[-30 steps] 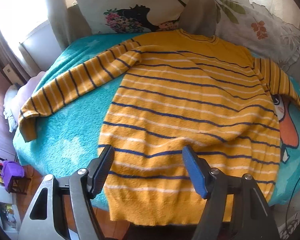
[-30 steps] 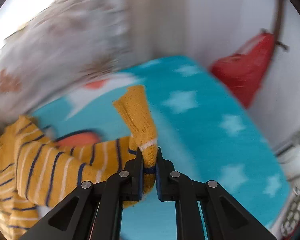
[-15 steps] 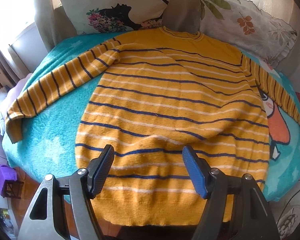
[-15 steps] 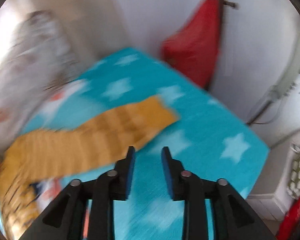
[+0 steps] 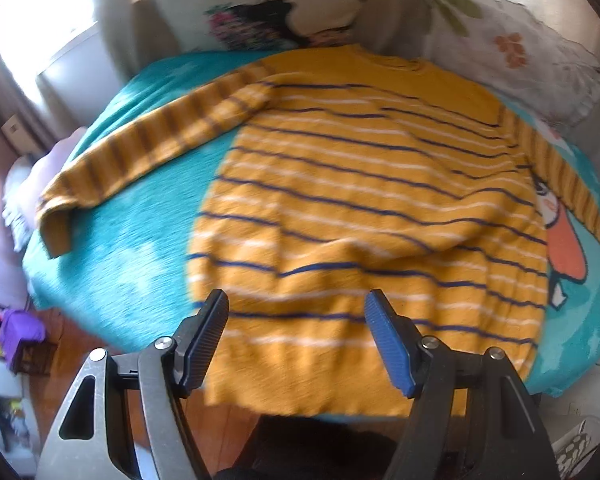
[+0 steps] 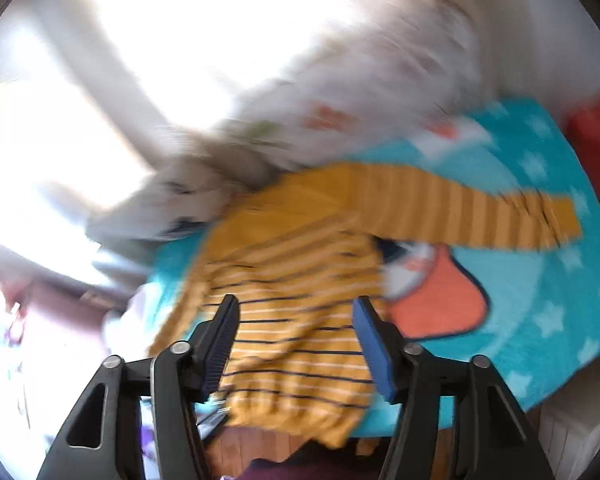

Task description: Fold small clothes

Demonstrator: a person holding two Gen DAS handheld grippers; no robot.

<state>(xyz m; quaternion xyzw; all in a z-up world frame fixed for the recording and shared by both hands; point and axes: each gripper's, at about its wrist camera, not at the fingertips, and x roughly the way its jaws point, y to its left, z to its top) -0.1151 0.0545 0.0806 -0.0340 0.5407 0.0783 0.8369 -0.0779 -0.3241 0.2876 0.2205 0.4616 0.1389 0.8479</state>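
A mustard-yellow sweater [image 5: 364, 200] with navy and white stripes lies flat on a turquoise blanket [image 5: 132, 264], both sleeves spread out, hem toward me. My left gripper [image 5: 296, 308] hovers open above the hem with nothing between its fingers. In the blurred right wrist view the same sweater [image 6: 300, 280] lies below, its right sleeve [image 6: 480, 216] stretched out on the blanket [image 6: 548, 280]. My right gripper [image 6: 296, 320] hangs above the sweater's body; its jaws are opening and hold nothing.
Printed pillows [image 5: 300, 4] lean behind the collar. The blanket carries an orange cartoon figure [image 5: 568, 256] at the right. A wooden floor [image 5: 72, 344] and a purple object [image 5: 20, 332] lie below the bed's left edge. Something red [image 6: 596, 140] stands at the far right.
The right gripper let go of the sleeve cuff, opened, rose and swung back over the sweater's body. The sleeve now lies stretched on the blanket. The left gripper stayed open, nearly still.
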